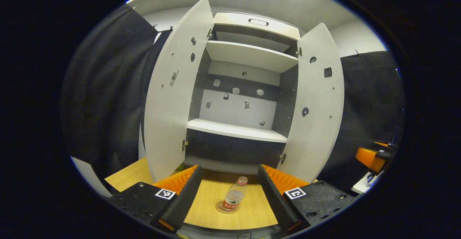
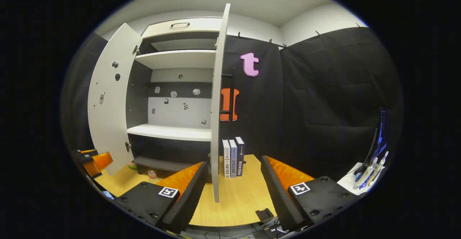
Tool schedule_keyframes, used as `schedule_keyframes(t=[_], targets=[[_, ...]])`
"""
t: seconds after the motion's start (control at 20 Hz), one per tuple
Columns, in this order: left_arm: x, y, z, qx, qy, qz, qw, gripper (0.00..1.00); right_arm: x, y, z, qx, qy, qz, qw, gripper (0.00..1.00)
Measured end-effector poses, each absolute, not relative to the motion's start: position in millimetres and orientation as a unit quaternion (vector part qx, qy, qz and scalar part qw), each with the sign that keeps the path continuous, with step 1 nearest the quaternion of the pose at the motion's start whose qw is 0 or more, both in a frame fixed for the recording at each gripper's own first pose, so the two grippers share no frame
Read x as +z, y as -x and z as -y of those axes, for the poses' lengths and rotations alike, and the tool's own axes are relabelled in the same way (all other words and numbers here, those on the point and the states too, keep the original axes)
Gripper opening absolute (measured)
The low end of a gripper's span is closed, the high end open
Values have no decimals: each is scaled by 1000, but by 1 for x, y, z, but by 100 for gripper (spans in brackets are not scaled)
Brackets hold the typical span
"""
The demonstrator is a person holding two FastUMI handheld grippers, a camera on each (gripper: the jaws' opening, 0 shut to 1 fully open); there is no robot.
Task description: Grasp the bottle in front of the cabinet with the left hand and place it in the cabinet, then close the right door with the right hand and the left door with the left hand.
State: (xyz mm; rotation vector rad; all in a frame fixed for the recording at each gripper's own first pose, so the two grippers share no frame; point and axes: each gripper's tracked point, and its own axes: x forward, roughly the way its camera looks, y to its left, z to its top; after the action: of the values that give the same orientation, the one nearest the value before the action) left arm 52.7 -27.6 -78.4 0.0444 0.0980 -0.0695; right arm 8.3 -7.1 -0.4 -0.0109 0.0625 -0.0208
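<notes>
We see bottle (image 1: pixel 235 195) upright on table (image 1: pixel 216 210) before open cabinet (image 1: pixel 248 57), centred ahead between spread jaws of left gripper (image 1: pixel 228 199), untouched. Clear plastic, red cap and label. Right gripper (image 2: pixel 234 195) jaws spread too.

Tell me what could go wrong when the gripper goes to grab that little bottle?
The bottle is small, light-looking and upright on the wooden table. If one finger of the open left gripper touches it first, it might tip and roll. In the right gripper view, the right door's edge stands just ahead of the open right gripper, so a hasty move could bump it. The books stand close beside that door.
</notes>
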Motion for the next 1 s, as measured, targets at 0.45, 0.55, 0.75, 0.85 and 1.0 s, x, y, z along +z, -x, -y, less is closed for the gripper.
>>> schedule_keyframes(t=[0.45,0.55,0.75,0.85,1.0], targets=[[-177,-93,38,-61,-4,-99,993,95,-1,-16,22,-30,12,-38,999,97],[-196,-101,39,-63,-18,-105,992,95,-3,-17,25,-32,12,-42,999,97],[-246,-123,37,-60,-39,-140,988,95,-4,-22,33,-39,25,-46,998,97],[-266,-132,37,-62,-42,-153,985,95,-5,-23,37,-43,28,-48,998,97],[-296,-141,38,-65,-51,-175,981,95,-7,-26,45,-51,31,-54,997,97]])
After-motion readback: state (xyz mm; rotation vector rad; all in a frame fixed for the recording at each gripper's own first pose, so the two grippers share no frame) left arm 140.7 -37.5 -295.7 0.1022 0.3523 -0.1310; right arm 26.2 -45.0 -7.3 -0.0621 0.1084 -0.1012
